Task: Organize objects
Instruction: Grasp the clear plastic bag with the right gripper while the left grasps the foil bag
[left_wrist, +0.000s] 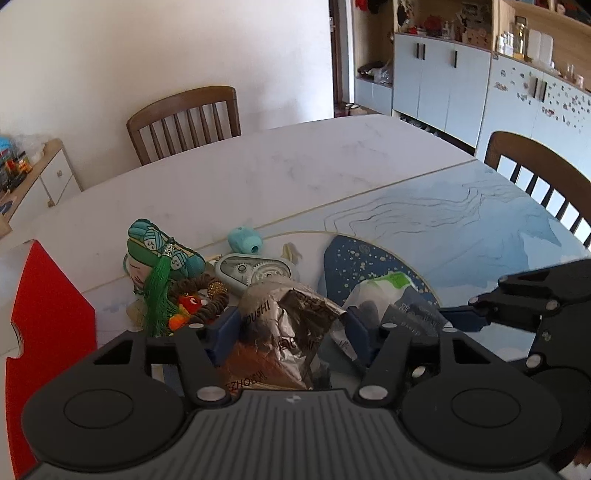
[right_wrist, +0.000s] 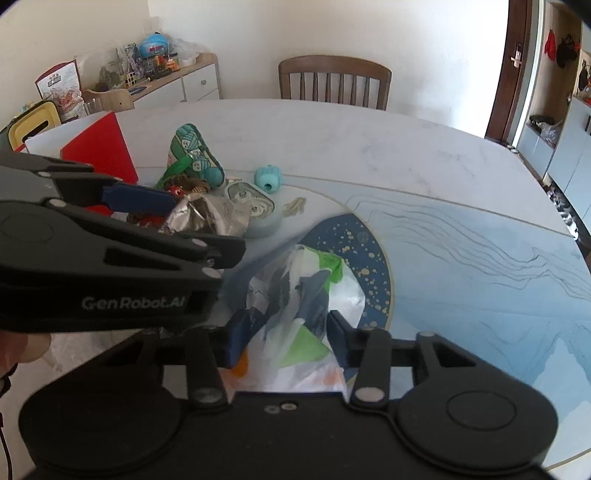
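Both tongs grip wrappers: left tongs a foil packet, right tongs a plastic bag.

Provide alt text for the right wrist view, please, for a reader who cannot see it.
The right gripper clamps a white, green and blue plastic bag above a marble-patterned table. At left, the left gripper holds a crumpled silver foil packet, beside a red box and small trinkets.
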